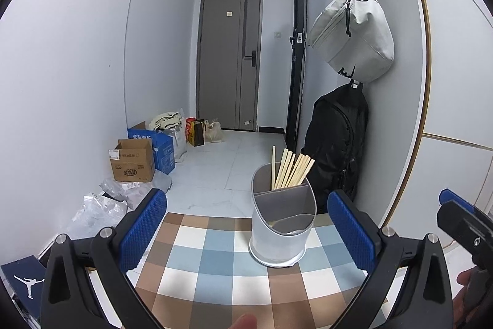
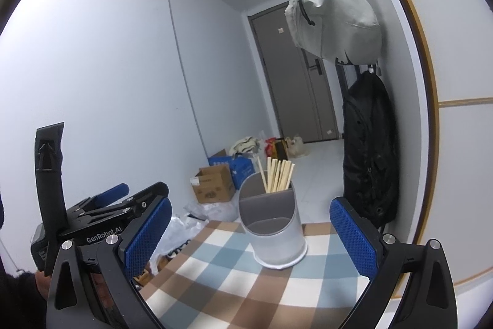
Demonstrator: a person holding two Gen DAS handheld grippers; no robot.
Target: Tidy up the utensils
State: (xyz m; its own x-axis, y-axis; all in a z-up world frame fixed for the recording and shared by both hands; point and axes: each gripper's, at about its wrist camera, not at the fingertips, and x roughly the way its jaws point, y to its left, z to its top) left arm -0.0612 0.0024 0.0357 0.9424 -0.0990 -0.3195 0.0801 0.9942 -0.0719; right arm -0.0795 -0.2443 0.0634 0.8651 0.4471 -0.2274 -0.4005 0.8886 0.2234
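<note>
While held low over the checked surface (image 1: pixel 215 261), left tongs (image 1: pixel 248 232) spread wide, blue pads empty. Right tongs (image 2: pixel 251 236) likewise spread wide, pinching nothing. Seen from the left wrist, utensil holder (image 1: pixel 282 224) standing upright on the surface at about one o'clock from the tongs, between the two pads and apart from both. Divided into compartments by a grey partition; chopsticks (image 1: pixel 292 170) bunched in the far compartment, leaning toward two o'clock. Near compartment sloped and open toward the camera, contents unclear. Seen from the right wrist, same holder (image 2: pixel 272 224) near twelve o'clock between the pads, chopsticks (image 2: pixel 277 176) rising from its back section. Left tongs also visible in that view at nine o'clock, with part of a hand (image 2: pixel 41 282) below them. Black backpack (image 1: pixel 337 144) hanging against the wall at two o'clock beyond the holder, grey sling bag (image 1: pixel 354 30) hanging above it. Cardboard box (image 1: pixel 132 161) and blue box (image 1: pixel 163 151) on the floor at ten o'clock, crumpled plastic wrapping (image 1: pixel 101 202) just beside them. Grey door (image 1: pixel 229 60) at the far end of the hallway, twelve o'clock.
</note>
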